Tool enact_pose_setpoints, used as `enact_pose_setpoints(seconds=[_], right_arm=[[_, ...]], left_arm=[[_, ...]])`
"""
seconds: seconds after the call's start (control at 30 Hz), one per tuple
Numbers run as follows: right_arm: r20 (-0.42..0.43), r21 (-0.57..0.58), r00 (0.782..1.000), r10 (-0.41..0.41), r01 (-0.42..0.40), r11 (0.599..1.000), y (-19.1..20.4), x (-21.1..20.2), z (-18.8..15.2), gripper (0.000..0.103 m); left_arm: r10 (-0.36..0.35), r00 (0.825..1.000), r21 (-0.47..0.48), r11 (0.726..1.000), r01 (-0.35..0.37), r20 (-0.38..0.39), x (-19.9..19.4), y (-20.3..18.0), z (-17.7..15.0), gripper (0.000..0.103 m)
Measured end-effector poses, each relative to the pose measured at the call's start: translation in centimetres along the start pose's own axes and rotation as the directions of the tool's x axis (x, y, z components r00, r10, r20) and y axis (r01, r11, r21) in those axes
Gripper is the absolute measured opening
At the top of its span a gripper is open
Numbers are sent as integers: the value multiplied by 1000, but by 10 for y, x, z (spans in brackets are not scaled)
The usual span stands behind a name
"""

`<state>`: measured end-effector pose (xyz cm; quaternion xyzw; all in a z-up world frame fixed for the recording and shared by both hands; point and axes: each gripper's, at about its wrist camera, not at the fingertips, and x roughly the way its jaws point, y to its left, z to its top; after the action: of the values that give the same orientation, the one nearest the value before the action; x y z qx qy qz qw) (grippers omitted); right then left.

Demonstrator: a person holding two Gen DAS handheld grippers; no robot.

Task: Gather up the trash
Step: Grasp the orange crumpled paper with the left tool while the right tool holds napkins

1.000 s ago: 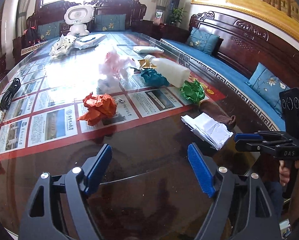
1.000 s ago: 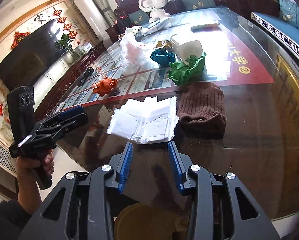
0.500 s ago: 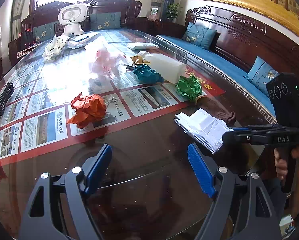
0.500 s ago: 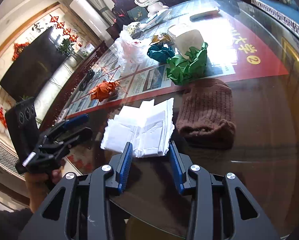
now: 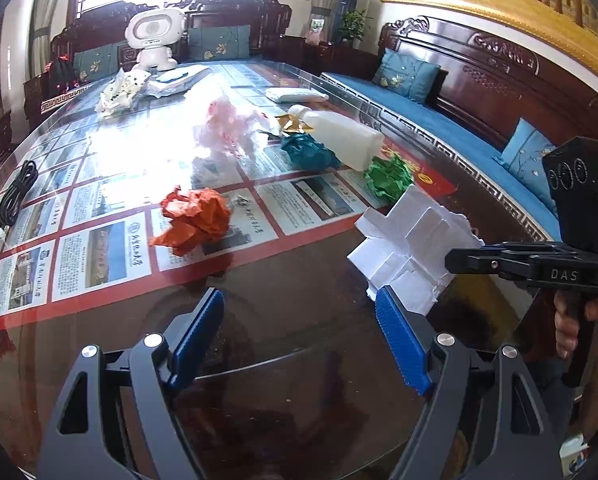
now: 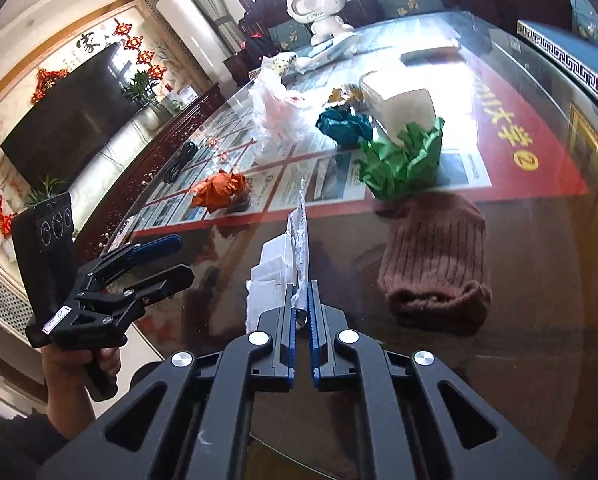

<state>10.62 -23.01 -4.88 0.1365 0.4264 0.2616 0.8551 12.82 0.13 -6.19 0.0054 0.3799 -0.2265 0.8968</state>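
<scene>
My right gripper (image 6: 302, 296) is shut on a folded white paper (image 6: 295, 248) and holds it on edge, lifted off the glass table; the paper (image 5: 411, 248) and that gripper (image 5: 451, 258) also show in the left wrist view. My left gripper (image 5: 299, 332) is open and empty above the table's near edge. Crumpled orange paper (image 5: 193, 220), teal paper (image 5: 309, 152), green paper (image 5: 387, 176), a pink-white plastic bag (image 5: 227, 124) and a white bottle (image 5: 343, 136) lie further in on the table.
A brown knitted hat (image 6: 435, 264) lies right of my right gripper. A black cable (image 5: 17, 194) lies at the left edge. A white toy robot (image 5: 155, 40) stands at the far end. A blue-cushioned wooden sofa (image 5: 439, 120) runs along the right.
My right gripper moved in onto the white paper, closed on it and lifted it up on edge. My left gripper stayed open, shifting only slightly.
</scene>
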Motion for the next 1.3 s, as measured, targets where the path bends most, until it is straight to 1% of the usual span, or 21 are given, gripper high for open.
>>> enact_pose_setpoints(seconds=[0.13, 0.33, 0.47, 0.57, 0.7, 0.73, 0.77, 0.8, 0.9, 0.93, 0.97, 1.0, 1.07, 1.13, 1.3], right_arm=[[22, 16, 1000, -5, 5, 1000, 5, 11, 11, 6], [50, -54, 996, -78, 80, 995, 28, 31, 37, 6], [51, -78, 995, -80, 84, 993, 38, 46, 52, 6], [57, -90, 994, -94, 99, 991, 41, 55, 61, 6], [48, -83, 995, -91, 95, 992, 39, 63, 68, 6], [47, -84, 995, -93, 97, 992, 39, 64, 69, 6], [46, -84, 995, -93, 96, 992, 38, 66, 70, 6], [46, -81, 995, -91, 95, 992, 38, 66, 72, 6], [50, -67, 995, -88, 91, 994, 33, 67, 75, 6], [51, -64, 995, -89, 93, 994, 32, 67, 75, 6], [53, -60, 995, -89, 92, 994, 30, 66, 75, 6], [52, -59, 995, -88, 91, 994, 29, 66, 74, 6], [52, -56, 995, -86, 89, 994, 27, 65, 74, 6], [52, -56, 995, -85, 88, 995, 27, 63, 72, 6], [55, -54, 995, -80, 83, 995, 27, 57, 69, 6]], left_arm=[[29, 999, -16, 999, -28, 21, -3, 10, 6, 78], [46, 999, -22, 999, -45, 24, 0, 29, 19, 78], [47, 999, -35, 998, -47, 22, 8, 46, 31, 78], [47, 999, -50, 998, -47, 8, 19, 58, 39, 78], [58, 998, -62, 996, -59, -25, 37, 72, 46, 78], [40, 997, -78, 996, -44, -59, 44, 76, 47, 78], [11, 997, -96, 995, -18, -76, 48, 78, 48, 78], [-2, 997, -102, 995, -5, -75, 50, 80, 50, 78], [31, 998, -72, 997, -36, -63, 55, 82, 57, 78], [30, 997, -75, 997, -36, -75, 58, 83, 59, 73], [15, 996, -84, 996, -23, -93, 62, 84, 61, 54], [-5, 994, -96, 995, -6, -111, 65, 85, 61, 44], [4, 993, -96, 995, -15, -115, 66, 85, 64, 41], [-12, 994, -95, 996, 1, -112, 65, 83, 63, 39], [-17, 996, -88, 996, 10, -88, 57, 76, 62, 39]])
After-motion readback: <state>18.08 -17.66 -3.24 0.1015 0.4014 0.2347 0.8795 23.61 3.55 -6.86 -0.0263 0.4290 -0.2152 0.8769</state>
